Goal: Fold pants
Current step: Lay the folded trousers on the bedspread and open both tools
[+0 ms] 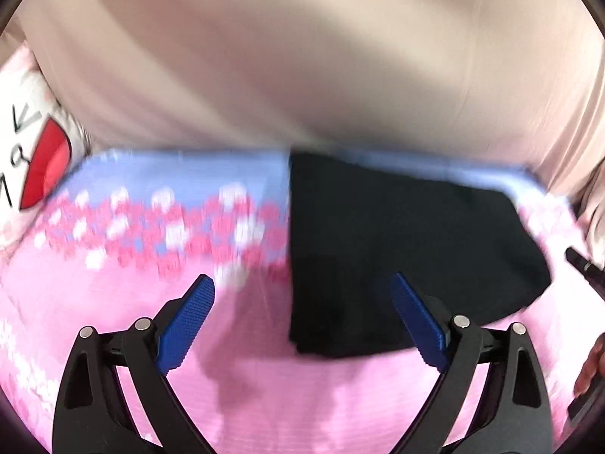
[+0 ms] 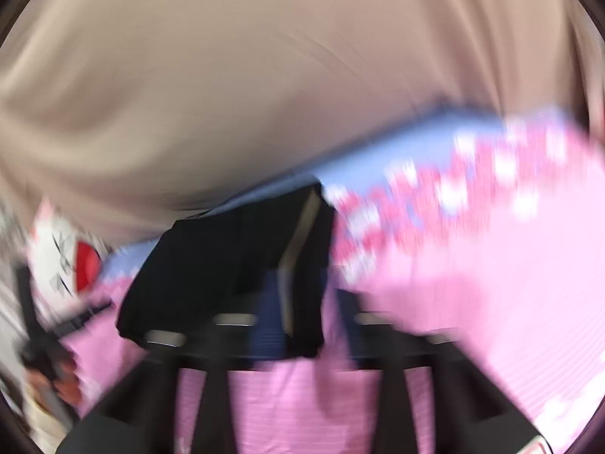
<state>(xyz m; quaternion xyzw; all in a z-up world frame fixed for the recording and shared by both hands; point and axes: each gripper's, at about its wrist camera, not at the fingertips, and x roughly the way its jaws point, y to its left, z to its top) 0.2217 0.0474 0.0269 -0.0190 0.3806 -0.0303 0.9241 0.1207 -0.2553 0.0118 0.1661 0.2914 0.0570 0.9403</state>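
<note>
The black pants [image 1: 397,246] lie folded into a compact rectangle on a pink flowered bed cover [image 1: 264,397]. My left gripper [image 1: 301,278] hangs open and wide just above the cover. Its left blue pad [image 1: 189,325] is over bare pink cloth and its right pad [image 1: 416,321] is over the pants' near left part, with nothing pinched. The right wrist view is heavily smeared. There the pants [image 2: 211,265] sit just ahead of my right gripper [image 2: 268,302], whose blue fingers appear together and shut. I cannot tell whether any cloth is caught in them.
A beige curtain or wall [image 1: 302,56] rises right behind the bed's far edge. A white and red cushion [image 1: 38,151] lies at the far left. A person's hand [image 1: 590,363] and a dark tool part [image 1: 586,268] show at the right edge.
</note>
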